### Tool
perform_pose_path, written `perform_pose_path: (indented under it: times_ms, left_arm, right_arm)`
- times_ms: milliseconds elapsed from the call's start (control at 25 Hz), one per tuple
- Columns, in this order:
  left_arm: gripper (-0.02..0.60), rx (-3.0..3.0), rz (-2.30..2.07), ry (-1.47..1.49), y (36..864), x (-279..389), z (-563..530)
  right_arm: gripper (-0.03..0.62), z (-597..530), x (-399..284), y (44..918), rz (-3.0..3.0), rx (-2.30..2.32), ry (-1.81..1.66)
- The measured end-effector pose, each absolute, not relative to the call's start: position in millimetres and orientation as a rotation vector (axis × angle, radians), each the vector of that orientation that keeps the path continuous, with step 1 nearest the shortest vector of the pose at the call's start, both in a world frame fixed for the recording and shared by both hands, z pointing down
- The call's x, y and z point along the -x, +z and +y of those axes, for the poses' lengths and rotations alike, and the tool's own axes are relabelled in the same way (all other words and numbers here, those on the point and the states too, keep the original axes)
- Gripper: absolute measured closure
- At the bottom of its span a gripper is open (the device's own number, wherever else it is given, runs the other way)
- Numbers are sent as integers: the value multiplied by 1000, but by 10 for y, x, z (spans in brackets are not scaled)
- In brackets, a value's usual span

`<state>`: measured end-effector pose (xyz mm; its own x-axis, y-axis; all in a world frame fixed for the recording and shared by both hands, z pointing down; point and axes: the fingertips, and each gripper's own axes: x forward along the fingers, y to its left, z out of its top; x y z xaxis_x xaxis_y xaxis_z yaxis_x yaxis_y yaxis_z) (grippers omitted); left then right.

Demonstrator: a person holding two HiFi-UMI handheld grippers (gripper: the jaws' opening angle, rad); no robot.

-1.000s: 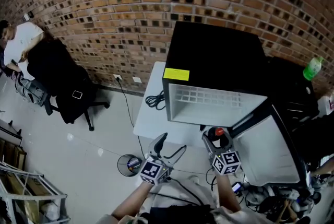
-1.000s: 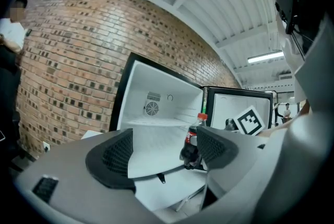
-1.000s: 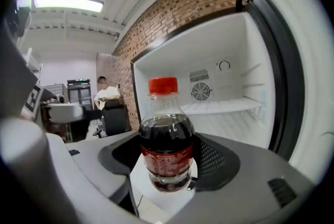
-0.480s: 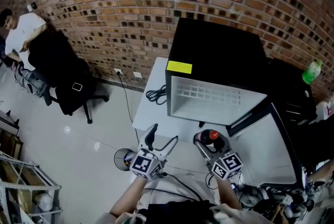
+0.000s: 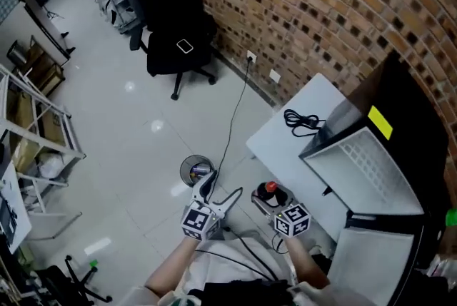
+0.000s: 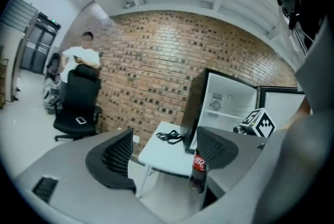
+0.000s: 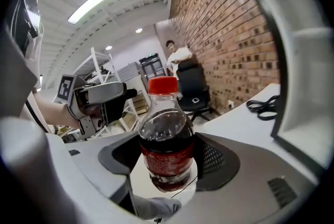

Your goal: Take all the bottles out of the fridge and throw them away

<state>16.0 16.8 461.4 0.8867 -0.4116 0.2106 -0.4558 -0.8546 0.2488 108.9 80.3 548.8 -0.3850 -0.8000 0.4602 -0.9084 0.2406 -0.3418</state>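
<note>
- The right gripper (image 7: 168, 161) has its jaws closed about halfway, one pad on each side of a cola bottle (image 7: 167, 147).
- The bottle has a red cap and a red label and holds dark drink. It stands upright in the grip.
- In the head view, the bottle is in the air just off the front edge of a white table (image 5: 284, 144), in front of an open fridge (image 5: 400, 123).
- The left gripper (image 6: 164, 154) has its jaws wide apart, with nothing between them. It hovers over the floor, just to the left of the right gripper.
- A small round bin (image 5: 196, 170) stands on the floor near the table's front left corner, just beyond the left gripper.
- The black fridge sits on the right part of the table, its white inside showing.
- A coiled black cable (image 5: 303, 119) lies near the table's back edge, beside the fridge.
- A brick wall (image 5: 321, 5) runs behind the table.
- A black office chair (image 5: 175, 48) stands well apart from the table, by the wall.
</note>
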Motion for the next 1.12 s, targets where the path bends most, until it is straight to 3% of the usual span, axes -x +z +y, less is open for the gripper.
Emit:
perform_pose_path:
  times_ms: [360,600,840,1120]
  left_arm:
    - [207,-2366,-1168,293,6653,1387,-402]
    - [207,-2224,-1308,335,7938,1876,-654]
    - [206,-2137,-1304,289,8432,2109,-620]
    - [206,-2072,-1320,314,8772,2196,-532]
  right_arm:
    - [270,-415,154,8238,-2218,-1114,924]
    - [273,-1209,732,10004,-2123,-1036,908]
    - [273,-1269,1162,11237,-2008,-933,928]
    - [270,-777,1108,11910,-1834,-811,1078]
